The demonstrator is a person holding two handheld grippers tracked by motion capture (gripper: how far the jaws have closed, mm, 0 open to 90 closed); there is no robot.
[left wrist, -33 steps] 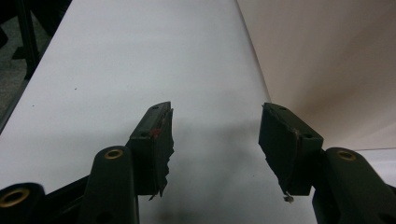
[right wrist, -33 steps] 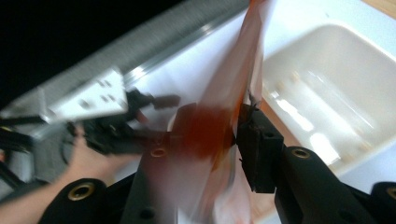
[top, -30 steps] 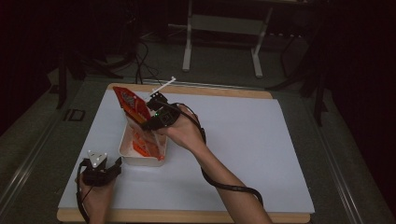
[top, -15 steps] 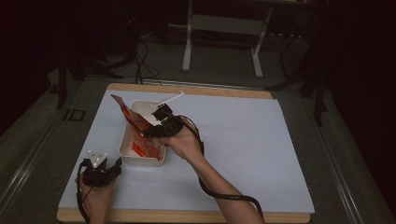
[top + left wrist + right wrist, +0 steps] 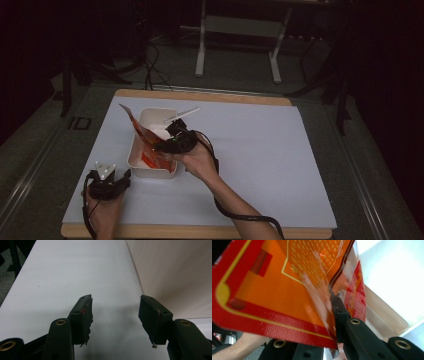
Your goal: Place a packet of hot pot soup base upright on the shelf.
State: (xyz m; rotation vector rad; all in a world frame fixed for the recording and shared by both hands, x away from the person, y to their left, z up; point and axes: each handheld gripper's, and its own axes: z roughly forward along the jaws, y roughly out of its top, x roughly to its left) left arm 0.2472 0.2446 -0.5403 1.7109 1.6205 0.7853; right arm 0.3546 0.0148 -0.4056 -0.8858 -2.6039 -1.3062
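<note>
The right gripper hovered over the white tub on the white-covered worktop, its jaws pinched on a red and orange packet that stood tilted up out of the tub toward the far left. From the right gripper view the packet spread wide across the jaws, glossy, with a yellow border line and small print on it, and the pale tub wall lay beyond to the right. A thin white stick poked out above the right hand, near the tub's far rim; what held it I could not tell. The left gripper rested low on the worktop, just beside the tub's near left corner, with a grey plate on top. In the left gripper view its jaws stood spread apart with nothing between them, the tub's side rising close on the right.
</note>
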